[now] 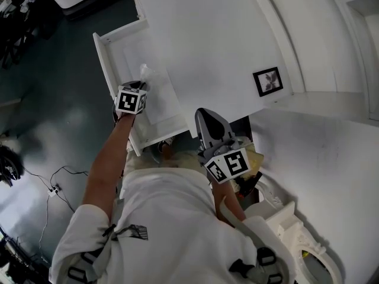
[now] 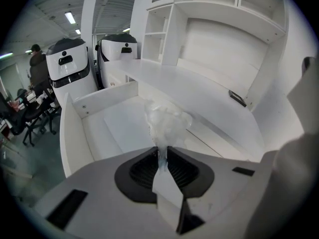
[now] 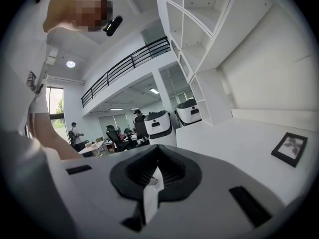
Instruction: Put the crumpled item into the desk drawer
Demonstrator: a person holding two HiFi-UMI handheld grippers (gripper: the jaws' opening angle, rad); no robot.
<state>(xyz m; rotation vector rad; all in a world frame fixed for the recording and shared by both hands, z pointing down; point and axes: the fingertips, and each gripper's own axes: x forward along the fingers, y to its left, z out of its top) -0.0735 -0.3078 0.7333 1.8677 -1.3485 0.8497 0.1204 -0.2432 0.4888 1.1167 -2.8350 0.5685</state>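
At the left of the head view the floor (image 1: 35, 99) is dark teal and glossy, with thin cables (image 1: 56, 185) trailing across it at lower left. Just right of that, in the upper left, the white desk drawer (image 1: 103, 58) stands pulled out, its flat bottom bare and pale. The left gripper (image 1: 141, 86) points steeply down over the drawer, its jaws clenched on the tail of the crumpled clear plastic wad (image 1: 145, 73). The wad puffs out beyond the tips, over the drawer's inside. Whether it touches the drawer bottom I cannot tell.

Past the drawer, the white desk (image 1: 207, 34) sweeps across the upper middle, smooth and almost empty. A small black picture frame (image 1: 267, 81) lies on it towards the right. At centre frame the right gripper (image 1: 208, 120) sits at the desk's near edge, pointing nearly level. Its jaws are pressed together with nothing between them.

In the left gripper view, white shelving (image 2: 209, 14) rises behind the desk at upper right. Two white-and-black machines (image 2: 67, 63) stand on the open floor at the left.
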